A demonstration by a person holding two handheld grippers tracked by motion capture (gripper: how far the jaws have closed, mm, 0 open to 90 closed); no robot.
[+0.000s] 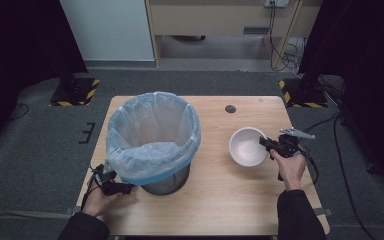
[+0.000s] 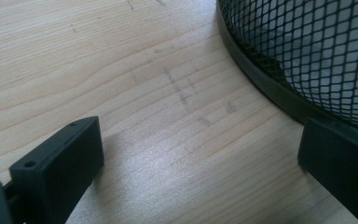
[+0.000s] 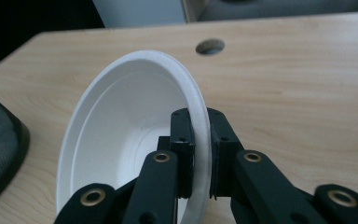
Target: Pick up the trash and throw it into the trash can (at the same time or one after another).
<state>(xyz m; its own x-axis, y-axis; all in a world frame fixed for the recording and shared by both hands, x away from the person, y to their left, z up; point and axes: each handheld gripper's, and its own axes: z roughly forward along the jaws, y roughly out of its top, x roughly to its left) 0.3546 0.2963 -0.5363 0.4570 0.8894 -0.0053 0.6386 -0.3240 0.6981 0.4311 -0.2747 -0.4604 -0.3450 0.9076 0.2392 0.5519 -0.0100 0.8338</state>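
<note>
High view, nearest edge first: the person's two dark sleeves come in from the bottom. The left hand (image 1: 101, 199) rests on the counter (image 1: 220, 200) with the left claw (image 1: 111, 183) just beside the foot of the mesh bin (image 1: 166, 184). In the left gripper view its jaws stand wide apart with only bare wood between them, and the right-hand jaw sits right against the bin's black base ring; whether it actually touches I cannot tell.

Further in on the right, the right hand (image 1: 290, 167) holds the right claw (image 1: 266, 144) clamped on the rim of the white bowl (image 1: 247, 146). The right gripper view shows this closely: the two black jaws pinch the bowl's (image 3: 121, 140) near wall between them, one pad inside and one outside, and the bowl is tipped onto its edge with its empty inside facing left.

The bin stands left of centre, lined with a pale blue plastic bag (image 1: 152, 130) folded over its rim. Beyond the bowl, near the far edge, a round cable hole (image 1: 230, 108) sits in the counter.
</note>
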